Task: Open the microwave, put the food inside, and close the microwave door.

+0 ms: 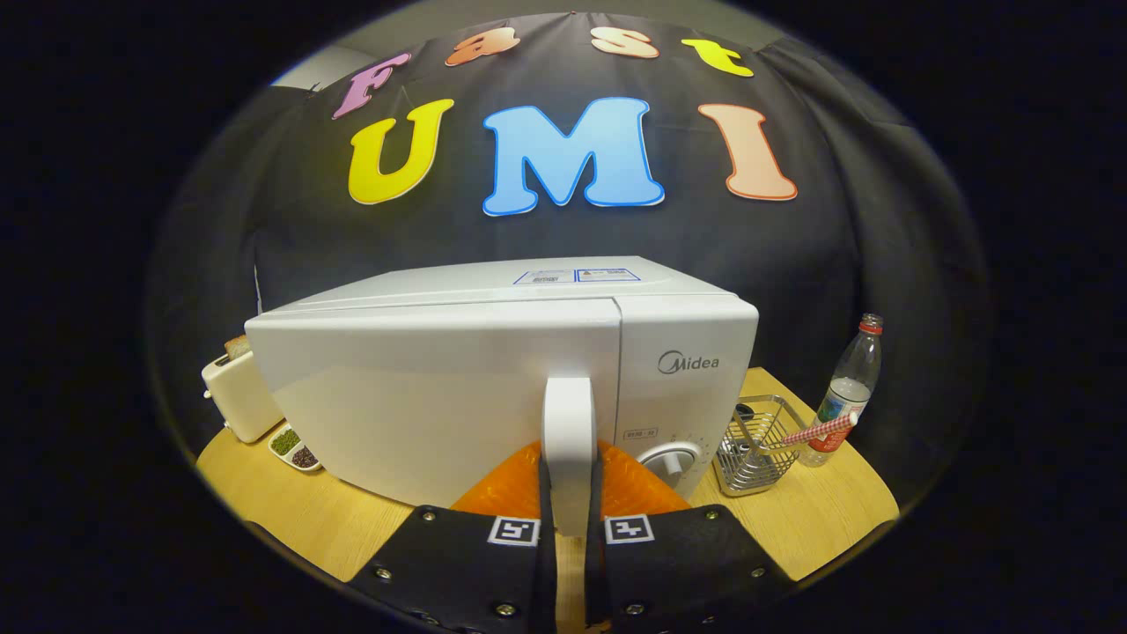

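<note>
Your gripper point(569, 493) has both fingers clamped on the white vertical door handle point(568, 431) of the glossy white box-shaped microwave point(458, 387), set between them, a hold suited to swinging the door. The door looks shut or barely ajar.

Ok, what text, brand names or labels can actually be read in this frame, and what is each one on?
"Midea": microwave front, above the dial.
Stickers on the microwave top: too small to read.
Small plate beside the dial: blurred, unreadable.
Bottle label: unreadable.
The gripper is shut on the door handle.
</note>
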`<state>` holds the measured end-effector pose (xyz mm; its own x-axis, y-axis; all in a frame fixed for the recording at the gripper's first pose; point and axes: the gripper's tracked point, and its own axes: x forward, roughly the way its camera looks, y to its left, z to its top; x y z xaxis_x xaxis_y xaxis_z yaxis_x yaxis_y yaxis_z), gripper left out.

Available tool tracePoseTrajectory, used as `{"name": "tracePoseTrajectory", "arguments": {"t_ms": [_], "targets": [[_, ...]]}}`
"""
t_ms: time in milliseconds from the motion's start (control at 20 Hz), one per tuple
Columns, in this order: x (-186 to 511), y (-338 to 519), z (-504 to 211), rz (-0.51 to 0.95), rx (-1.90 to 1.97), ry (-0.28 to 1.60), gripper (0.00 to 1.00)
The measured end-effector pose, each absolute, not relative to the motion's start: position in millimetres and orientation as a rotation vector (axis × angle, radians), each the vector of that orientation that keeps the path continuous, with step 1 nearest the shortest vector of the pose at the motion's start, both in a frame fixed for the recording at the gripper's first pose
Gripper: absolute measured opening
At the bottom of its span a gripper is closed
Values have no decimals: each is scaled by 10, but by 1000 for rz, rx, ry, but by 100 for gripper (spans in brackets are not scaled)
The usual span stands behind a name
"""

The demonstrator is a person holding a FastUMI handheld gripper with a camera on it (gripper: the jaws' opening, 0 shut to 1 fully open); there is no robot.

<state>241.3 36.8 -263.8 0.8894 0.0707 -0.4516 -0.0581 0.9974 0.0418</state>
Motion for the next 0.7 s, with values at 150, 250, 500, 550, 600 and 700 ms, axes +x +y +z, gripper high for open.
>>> {"name": "tracePoseTrajectory", "arguments": {"t_ms": [150,250,500,550,600,700], "targets": [[2320,420,-2666,79,26,519,12],[2129,435,-2630,94,-33,502,12],[1608,564,-2561,84,13,540,13],[1483,632,-2560,93,15,551,13],[1369,692,-2538,108,19,557,17],[1136,814,-2499,144,20,564,21]]}}
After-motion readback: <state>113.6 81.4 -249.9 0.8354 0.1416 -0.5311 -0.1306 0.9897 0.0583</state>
